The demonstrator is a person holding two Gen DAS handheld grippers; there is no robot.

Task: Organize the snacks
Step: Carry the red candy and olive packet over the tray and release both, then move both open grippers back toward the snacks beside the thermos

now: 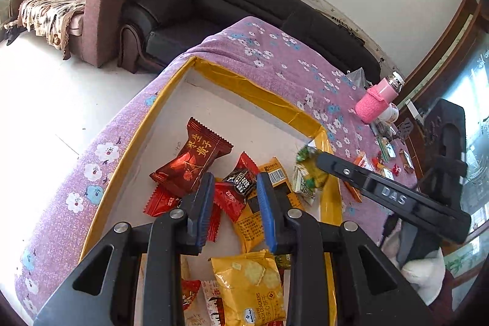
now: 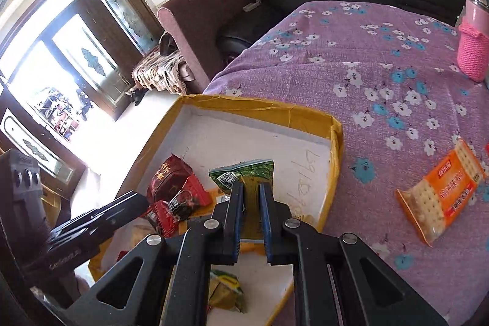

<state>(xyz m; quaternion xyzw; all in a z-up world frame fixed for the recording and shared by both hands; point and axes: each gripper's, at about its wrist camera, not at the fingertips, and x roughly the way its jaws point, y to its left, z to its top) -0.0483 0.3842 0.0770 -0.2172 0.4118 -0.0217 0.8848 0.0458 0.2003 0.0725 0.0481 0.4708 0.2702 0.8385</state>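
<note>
Yellow tape lines the rim of the shallow box (image 2: 334, 139) that sits on the purple flowered cloth (image 2: 382, 75) covering the worktop, with its left side running close along the worktop's edge above the pale floor. Your right gripper (image 2: 251, 188) is clamped on a green snack packet (image 2: 244, 170), holding it over the box's white bottom just inside the right wall. Far half of the box lies bare, so you have room there.

Your left gripper (image 1: 234, 177) hangs released, empty, over the pile: a dark red packet (image 1: 192, 156), small red ones (image 1: 227, 199), and a yellow cracker pack (image 1: 252, 280) close under the fingers.

Only the right wrist view shows the orange cracker packet (image 2: 440, 194) lying on the cloth, well apart from the box on its right. Only the left wrist view shows small sweets and wrappers (image 1: 385, 155) scattered far along the worktop, too small to make out. A pink bottle in a knitted sleeve (image 1: 374, 104) stands on the cloth; the right view cuts it off at the frame edge.

In the left view the green packet looks blurred at the box's right rim, and the near box corner is hidden behind your gripper bodies.
</note>
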